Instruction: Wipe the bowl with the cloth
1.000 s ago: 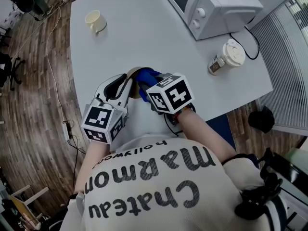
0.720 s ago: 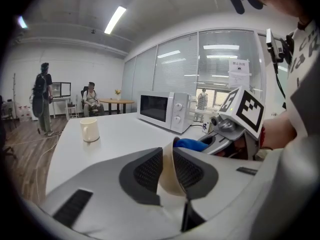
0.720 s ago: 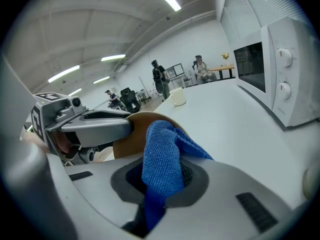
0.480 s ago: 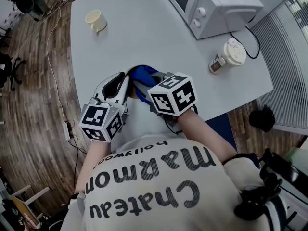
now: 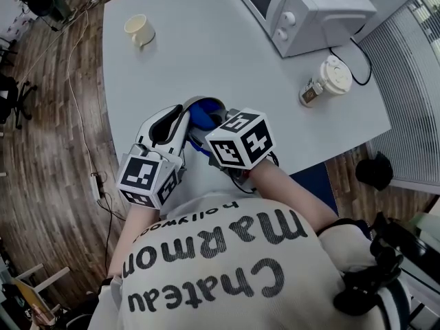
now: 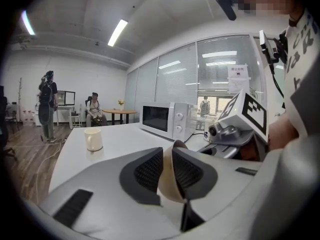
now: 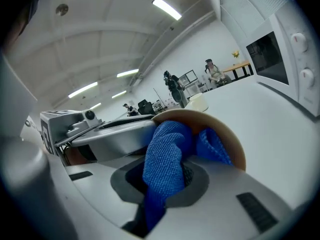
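Observation:
A tan bowl [image 5: 214, 102] is held tilted above the white table's [image 5: 206, 47] near edge. My left gripper [image 5: 183, 113] is shut on its rim. In the left gripper view the cream wall of the bowl [image 6: 167, 186] sits pinched between the ribbed pads of that gripper [image 6: 167, 159], whose jaws have just been closing a little on it. My right gripper [image 7: 172, 174] is shut on a blue cloth [image 7: 165, 154], whose bunched end lies inside the bowl [image 7: 231, 145]. From above, the blue cloth [image 5: 201, 114] fills the bowl, and the right gripper's fingertips are hidden under its marker cube [image 5: 240, 139].
On the table stand a cream mug [image 5: 139, 30] at the far left, a white microwave [image 5: 302, 9] at the far right and a lidded paper cup [image 5: 330, 78] near the right edge. Cables lie on the wooden floor at the left. People stand in the background.
The right gripper has shifted a little and tipped, and the cloth has moved with it inside the bowl. The left gripper has kept its place on the rim.

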{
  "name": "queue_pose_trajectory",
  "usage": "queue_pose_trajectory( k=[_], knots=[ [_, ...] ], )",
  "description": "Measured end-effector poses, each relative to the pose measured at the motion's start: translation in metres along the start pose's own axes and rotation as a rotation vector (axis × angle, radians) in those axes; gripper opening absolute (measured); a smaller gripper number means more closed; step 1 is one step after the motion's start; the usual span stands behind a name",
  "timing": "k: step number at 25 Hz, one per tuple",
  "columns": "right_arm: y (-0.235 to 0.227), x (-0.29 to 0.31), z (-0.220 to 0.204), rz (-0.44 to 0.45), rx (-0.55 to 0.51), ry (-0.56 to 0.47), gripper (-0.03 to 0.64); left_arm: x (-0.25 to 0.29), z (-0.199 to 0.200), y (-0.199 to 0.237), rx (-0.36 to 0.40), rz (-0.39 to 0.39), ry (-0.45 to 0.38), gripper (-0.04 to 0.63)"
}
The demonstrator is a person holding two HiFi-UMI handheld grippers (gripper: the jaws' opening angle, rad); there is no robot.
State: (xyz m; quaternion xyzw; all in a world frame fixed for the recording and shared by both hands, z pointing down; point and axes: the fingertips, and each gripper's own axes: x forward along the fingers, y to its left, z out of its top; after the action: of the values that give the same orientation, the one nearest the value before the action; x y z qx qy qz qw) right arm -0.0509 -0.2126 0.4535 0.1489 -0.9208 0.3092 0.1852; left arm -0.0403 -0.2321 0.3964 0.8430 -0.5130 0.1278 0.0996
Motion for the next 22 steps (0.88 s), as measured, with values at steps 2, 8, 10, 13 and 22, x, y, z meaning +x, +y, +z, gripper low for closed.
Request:
queue_pose_trajectory(
  k=[2, 8, 10, 13, 22],
  knots=[
    [0.004, 0.002, -0.004, 0.005, -0.034, 0.02, 0.04, -0.002, -0.001, 0.0, 0.005, 0.01, 0.0, 0.055],
    [0.003, 0.006, -0.022, -0.03, -0.142, 0.105, 0.04, -0.006, -0.009, 0.007, -0.027, 0.038, 0.008, 0.055],
    [0.0, 0.007, -0.029, -0.058, -0.174, 0.139, 0.04, -0.009, -0.012, 0.01, -0.046, 0.048, 0.016, 0.054],
    [-0.007, 0.005, -0.037, -0.103, -0.203, 0.178, 0.04, -0.013, -0.018, 0.015, -0.077, 0.063, 0.03, 0.054],
    [-0.017, -0.003, -0.034, -0.201, -0.246, 0.191, 0.04, -0.024, -0.024, 0.021, -0.121, 0.05, 0.025, 0.054]
  ],
)
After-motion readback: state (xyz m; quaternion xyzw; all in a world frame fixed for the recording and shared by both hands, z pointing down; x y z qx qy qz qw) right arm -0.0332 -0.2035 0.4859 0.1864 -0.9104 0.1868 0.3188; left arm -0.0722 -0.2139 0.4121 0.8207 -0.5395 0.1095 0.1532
